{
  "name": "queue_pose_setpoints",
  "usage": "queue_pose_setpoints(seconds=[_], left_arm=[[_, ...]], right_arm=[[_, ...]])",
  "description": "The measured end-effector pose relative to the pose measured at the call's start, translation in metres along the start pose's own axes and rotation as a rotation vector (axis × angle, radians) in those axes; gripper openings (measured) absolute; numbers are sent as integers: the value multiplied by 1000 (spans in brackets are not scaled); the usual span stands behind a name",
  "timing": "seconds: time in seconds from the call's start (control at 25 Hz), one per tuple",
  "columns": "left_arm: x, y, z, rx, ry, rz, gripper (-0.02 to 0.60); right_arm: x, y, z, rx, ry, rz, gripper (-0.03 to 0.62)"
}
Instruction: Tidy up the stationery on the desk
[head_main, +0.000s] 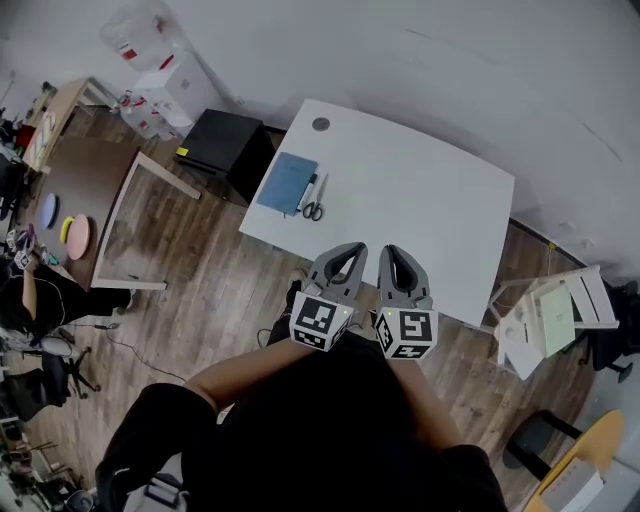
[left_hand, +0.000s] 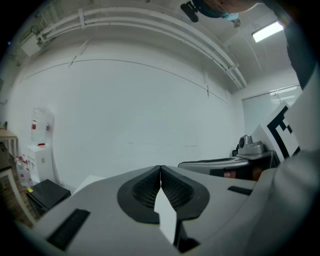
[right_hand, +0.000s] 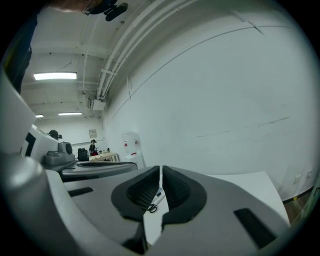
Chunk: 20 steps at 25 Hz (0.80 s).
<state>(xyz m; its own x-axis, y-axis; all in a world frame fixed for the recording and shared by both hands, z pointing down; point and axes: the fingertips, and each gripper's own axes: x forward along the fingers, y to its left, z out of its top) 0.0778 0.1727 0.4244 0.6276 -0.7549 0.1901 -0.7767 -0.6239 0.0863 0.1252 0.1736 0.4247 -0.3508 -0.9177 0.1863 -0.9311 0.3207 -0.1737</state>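
Notebook: the blue notebook lies flat on the far-left part of the white surface, close to its left edge. It looks thin and light, probably with a bendy cover, so it is best pinched at an edge or slid rather than lifted by the middle.
Pen: the pen lies just beside the notebook's right edge; whether they touch I cannot tell. It is likely light, stiff and apt to roll, so it is best taken across the barrel.
Scissors: the scissors lie just near of the pen, their dark handle loops toward the near side. They should be stiff and the heaviest of the three – hold them at the loops or the pivot and keep the points away.
Left gripper: the left gripper hangs over the near edge of the surface, well apart from the stationery. Its fingers are closed together on nothing.
Right gripper: the right gripper is just beside the left one. Its fingers are all but closed, with only a sliver of gap and nothing between them; the scissors show far off through that gap.
Surroundings: a round grommet sits at the far-left corner, and a black cabinet stands on the floor just left of the surface. A white chair stands off its near-right corner.
Obstacles: nothing lies between the grippers and the stationery – the crowding of the three items is the likely nuisance.
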Motion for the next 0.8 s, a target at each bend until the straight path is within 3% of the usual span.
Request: queue_pose_setpoints(seconds=[0.2, 0.8], left_arm=[[-1, -3, 7, 11, -34, 10, 14], [-15, -20, -7, 13, -25, 11, 14]], right_arm=[[-5, 1, 7, -62, -19, -26, 38], [-25, 8, -12, -70, 12, -15, 34]])
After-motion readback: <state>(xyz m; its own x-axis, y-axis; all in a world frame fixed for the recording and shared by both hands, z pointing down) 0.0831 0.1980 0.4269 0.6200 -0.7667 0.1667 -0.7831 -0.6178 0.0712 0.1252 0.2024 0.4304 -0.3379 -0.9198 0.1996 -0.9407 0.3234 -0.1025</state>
